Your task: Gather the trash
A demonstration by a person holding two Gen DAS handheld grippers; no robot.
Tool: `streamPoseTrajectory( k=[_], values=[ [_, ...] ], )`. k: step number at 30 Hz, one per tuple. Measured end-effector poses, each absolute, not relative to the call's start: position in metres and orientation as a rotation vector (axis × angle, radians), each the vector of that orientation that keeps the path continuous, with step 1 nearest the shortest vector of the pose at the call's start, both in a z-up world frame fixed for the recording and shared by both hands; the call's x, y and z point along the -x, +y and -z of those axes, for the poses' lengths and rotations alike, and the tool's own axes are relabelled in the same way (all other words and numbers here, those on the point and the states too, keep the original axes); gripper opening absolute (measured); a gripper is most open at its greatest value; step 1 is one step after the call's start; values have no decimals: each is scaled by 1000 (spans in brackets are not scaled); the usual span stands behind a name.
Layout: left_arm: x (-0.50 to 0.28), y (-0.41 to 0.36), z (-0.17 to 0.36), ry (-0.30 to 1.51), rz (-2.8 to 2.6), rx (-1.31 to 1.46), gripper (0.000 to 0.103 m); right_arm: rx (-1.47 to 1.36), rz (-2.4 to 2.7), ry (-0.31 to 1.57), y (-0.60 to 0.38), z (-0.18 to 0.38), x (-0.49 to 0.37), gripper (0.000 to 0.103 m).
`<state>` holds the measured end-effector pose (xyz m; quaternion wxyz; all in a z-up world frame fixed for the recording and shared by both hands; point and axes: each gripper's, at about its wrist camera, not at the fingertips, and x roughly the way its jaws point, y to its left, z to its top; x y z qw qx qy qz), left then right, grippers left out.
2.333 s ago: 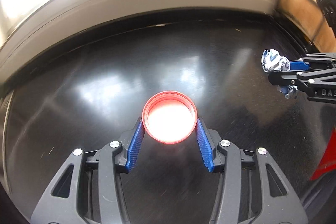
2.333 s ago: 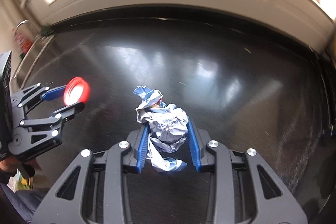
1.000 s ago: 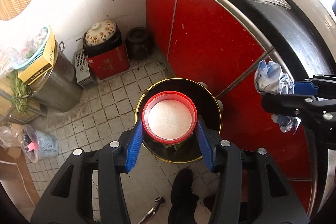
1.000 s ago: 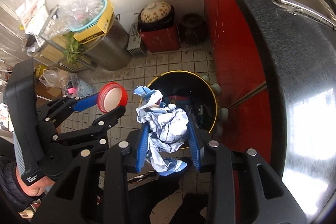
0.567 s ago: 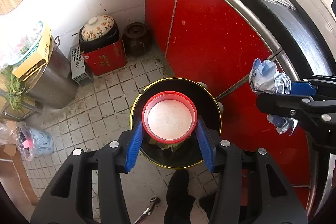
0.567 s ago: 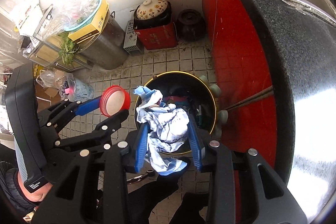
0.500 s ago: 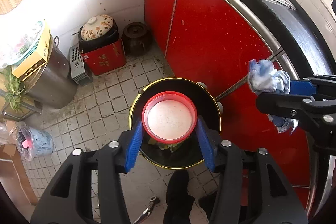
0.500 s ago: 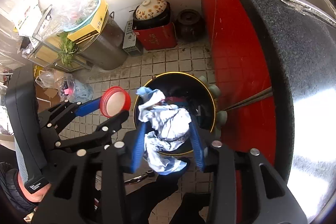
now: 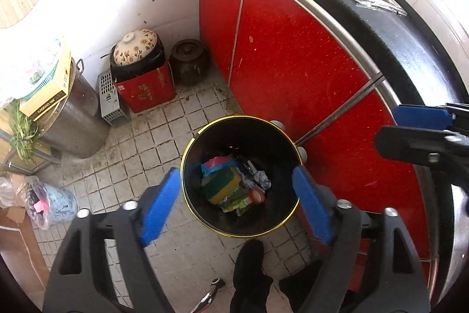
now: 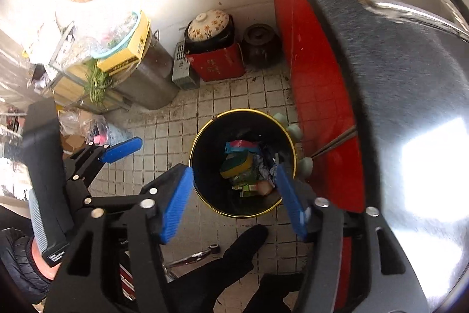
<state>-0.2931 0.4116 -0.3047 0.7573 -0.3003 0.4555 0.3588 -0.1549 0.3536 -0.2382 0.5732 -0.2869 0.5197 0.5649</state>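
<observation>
A black trash bin with a gold rim [image 9: 187, 160] [image 10: 195, 143] stands on the tiled floor beside the red cabinet. Inside lie mixed trash, the red lid [image 9: 258, 194] [image 10: 265, 186] and the crumpled blue-white paper [image 9: 261, 177] [image 10: 265, 169]. My left gripper [image 9: 236, 203] is open and empty above the bin; it also shows at the left of the right wrist view [image 10: 117, 159]. My right gripper [image 10: 234, 200] is open and empty above the bin; its fingers [image 9: 416, 116] show at the right edge of the left wrist view.
Red cabinet doors [image 9: 281, 55] and a dark counter with a steel sink [image 10: 410, 5] stand to the right. A red box with a flowered pot [image 9: 140, 78], a brown jar [image 9: 189, 65], a steel drum [image 9: 73, 119] and bags [image 9: 44, 201] line the far wall. The person's dark shoe [image 9: 249, 269] is below the bin.
Both grippers have opened. The red lid has left my left gripper and the crumpled paper has left my right gripper; both now lie in the bin.
</observation>
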Motion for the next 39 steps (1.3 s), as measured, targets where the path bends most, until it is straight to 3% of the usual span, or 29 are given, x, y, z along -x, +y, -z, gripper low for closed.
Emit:
streamPoseTrajectory(
  k=[3,7,15,25,31,39],
  values=[
    [284,403,287,984,-765,619,93,602,-1294,1180,327,209,140,79],
    [263,386,260,991,-741,540,95,498,-1190,1100,261,163,104,94],
    [171,326,185,931,-519,386,95,329,-790,991,71,106,32,95],
    [28,177,124,951,-119,176,95,45,-206,984,-170,78,9,95],
    [-17,93,116,977,36,109,95,-61,-98,961,-231,70,18,95],
    [-35,42,112,990,96,36,95,-162,-17,981,-281,74,15,95]
  ],
)
